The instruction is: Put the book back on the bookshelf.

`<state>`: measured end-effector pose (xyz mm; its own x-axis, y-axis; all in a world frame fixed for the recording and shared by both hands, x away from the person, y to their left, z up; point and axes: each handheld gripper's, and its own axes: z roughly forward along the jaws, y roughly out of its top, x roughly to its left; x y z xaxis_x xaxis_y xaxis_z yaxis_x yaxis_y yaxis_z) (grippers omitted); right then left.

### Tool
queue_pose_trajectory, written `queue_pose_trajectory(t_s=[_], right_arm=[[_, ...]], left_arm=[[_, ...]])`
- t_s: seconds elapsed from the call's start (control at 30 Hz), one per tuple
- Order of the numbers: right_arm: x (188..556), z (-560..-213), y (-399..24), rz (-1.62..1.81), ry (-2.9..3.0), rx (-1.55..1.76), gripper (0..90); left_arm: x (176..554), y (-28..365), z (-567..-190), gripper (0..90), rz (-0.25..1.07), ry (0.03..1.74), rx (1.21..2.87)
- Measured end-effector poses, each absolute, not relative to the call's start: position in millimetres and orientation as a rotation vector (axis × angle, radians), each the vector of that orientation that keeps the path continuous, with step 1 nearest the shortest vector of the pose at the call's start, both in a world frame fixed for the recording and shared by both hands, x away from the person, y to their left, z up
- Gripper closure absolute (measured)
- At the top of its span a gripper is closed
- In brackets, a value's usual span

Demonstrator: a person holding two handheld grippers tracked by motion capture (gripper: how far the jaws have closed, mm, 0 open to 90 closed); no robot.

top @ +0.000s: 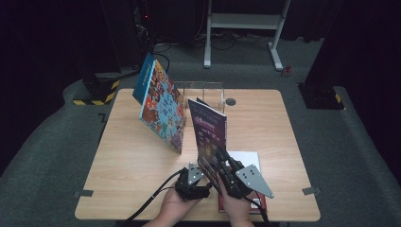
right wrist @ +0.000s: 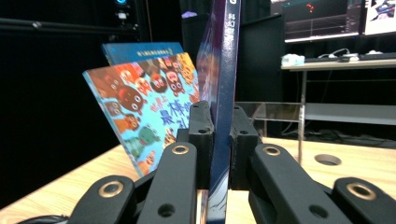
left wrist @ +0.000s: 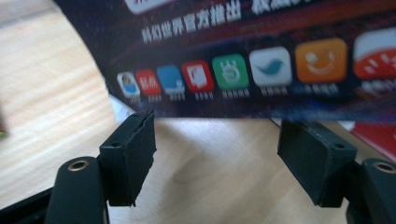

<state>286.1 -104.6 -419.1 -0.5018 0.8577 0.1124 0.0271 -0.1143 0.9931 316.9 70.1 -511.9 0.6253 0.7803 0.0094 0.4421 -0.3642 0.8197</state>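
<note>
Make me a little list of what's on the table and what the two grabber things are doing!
held thing: dark purple book, standing upright
right gripper: jaws shut on the dark purple book at its spine edge
left gripper: jaws open, just below the book's cover, not pressing it
other books: colourful cartoon book leaning tilted, with a blue book behind it
behind them: clear stand
under the hands: red and white book lying flat
table: light wood
</note>
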Motion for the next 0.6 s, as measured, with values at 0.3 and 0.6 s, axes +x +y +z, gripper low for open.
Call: queue_pose_trajectory(t_s=[0.3,0.6], right_arm=[[288.1,-418.1,-103.0,1.73,1.535,1.018,83.1],[286.5,-419.7,-97.6,1.699,1.562,0.986,83.4]], left_arm=[[320.5,70.1,-515.5,29.5,0.564,0.96,1.99],[324.6,72.1,-516.6,32.6,0.587,0.979,1.998]])
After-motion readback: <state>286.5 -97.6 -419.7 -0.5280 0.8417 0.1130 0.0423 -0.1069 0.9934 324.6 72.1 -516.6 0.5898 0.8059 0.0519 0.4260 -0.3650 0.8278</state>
